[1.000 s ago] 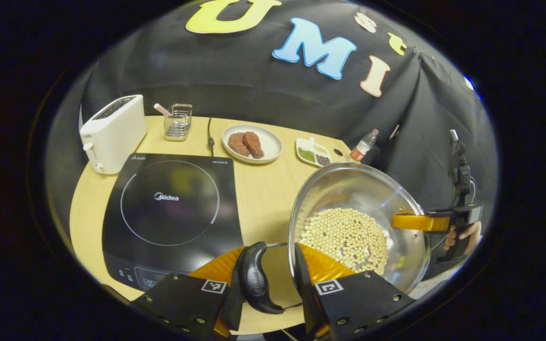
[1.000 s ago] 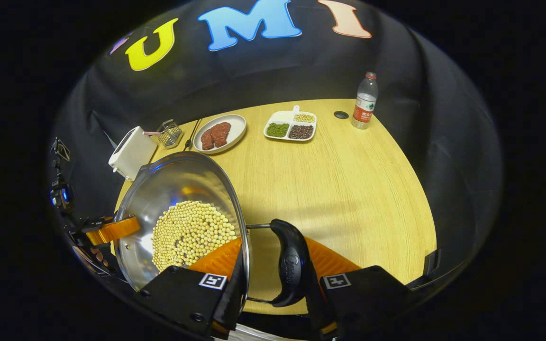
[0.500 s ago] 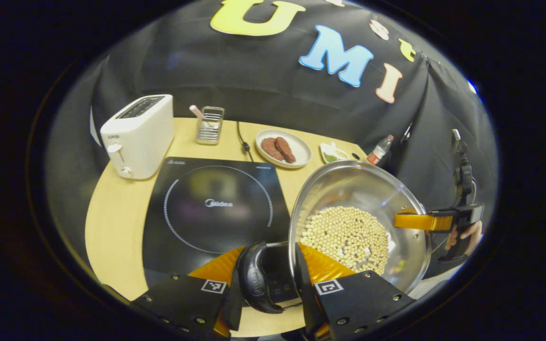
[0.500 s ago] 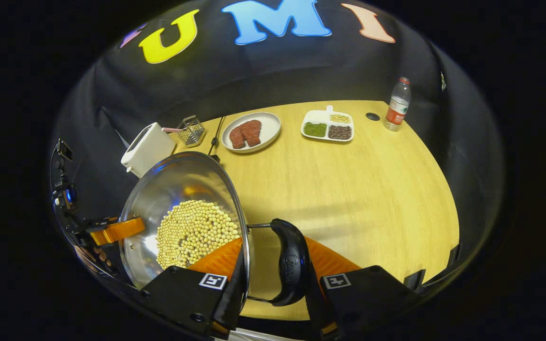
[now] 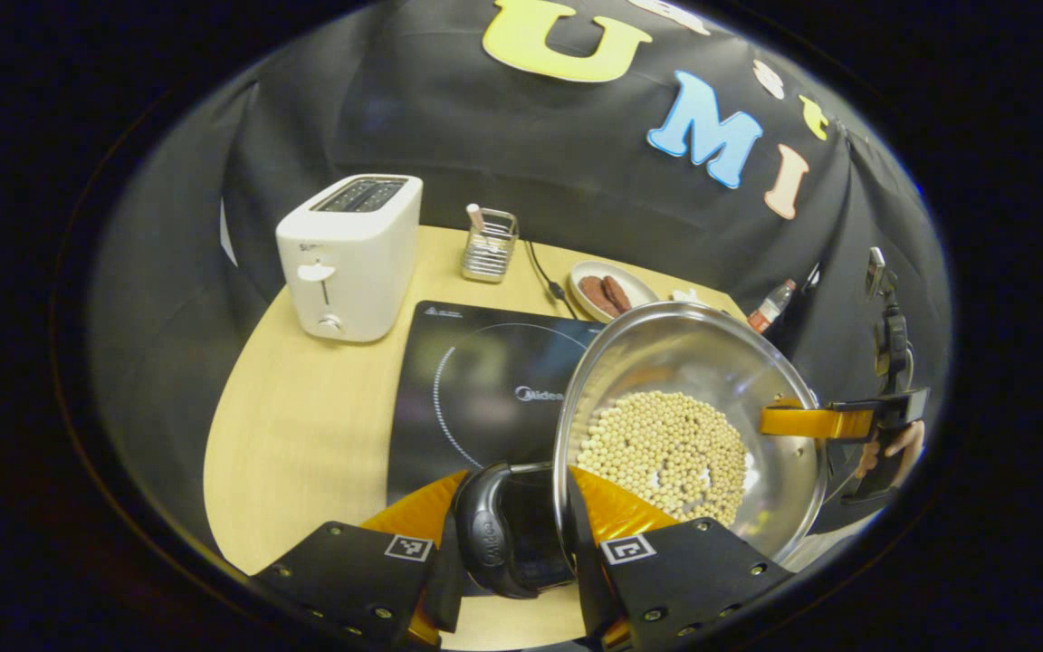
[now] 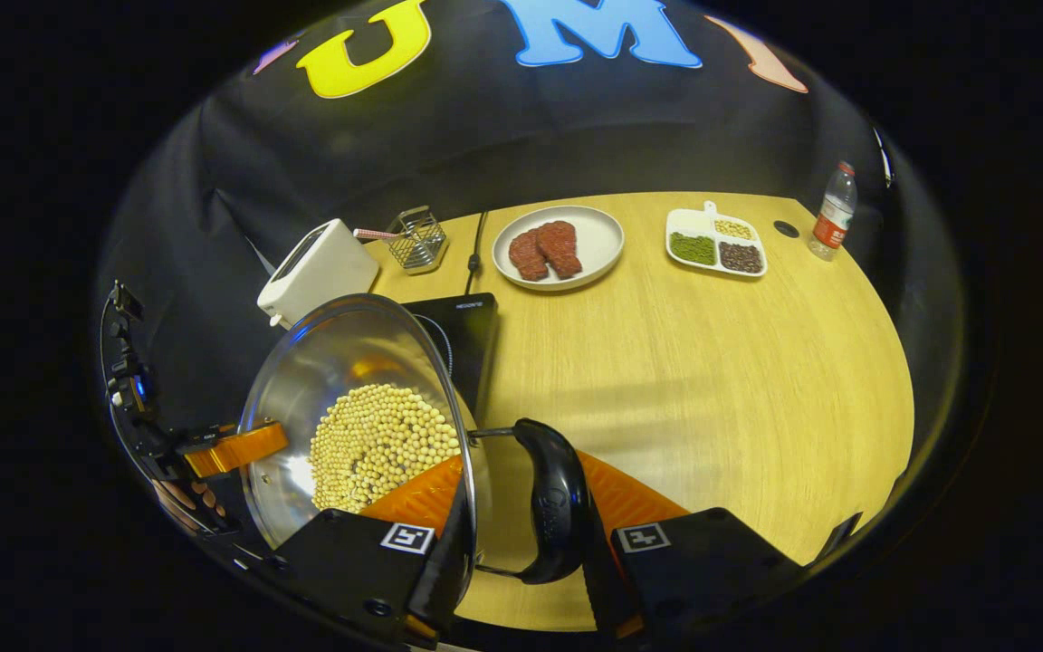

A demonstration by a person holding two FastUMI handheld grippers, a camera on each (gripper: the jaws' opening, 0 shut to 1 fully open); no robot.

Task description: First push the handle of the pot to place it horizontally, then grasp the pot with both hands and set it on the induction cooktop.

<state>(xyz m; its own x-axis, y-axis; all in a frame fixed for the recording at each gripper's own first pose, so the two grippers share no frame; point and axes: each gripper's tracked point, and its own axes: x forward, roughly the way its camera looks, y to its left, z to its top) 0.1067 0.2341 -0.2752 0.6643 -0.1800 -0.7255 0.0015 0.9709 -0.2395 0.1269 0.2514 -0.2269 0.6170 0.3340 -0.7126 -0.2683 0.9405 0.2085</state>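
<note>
Above the table (image 6: 712, 380), both grippers — left gripper (image 5: 511, 543), right gripper (image 6: 521, 534) — clench the bean-filled pot (image 5: 684, 426) by its handles, airborne beside the induction cooktop (image 5: 476, 389); only setting down remains.

The left gripper view looks forward over its own fingers, close above the pot (image 5: 693, 426), facing the booth's back wall with the toaster (image 5: 349, 258) and induction cooktop (image 5: 476, 389) ahead and left of them. The right gripper view looks from the pot's (image 6: 349, 417) opposite side, equally close, across the open table (image 6: 712, 380) ahead and right of its fingers. Both views share the pot, the toaster (image 6: 318, 272), the cooktop (image 6: 467, 340) and the far plate (image 6: 598, 240).
</note>
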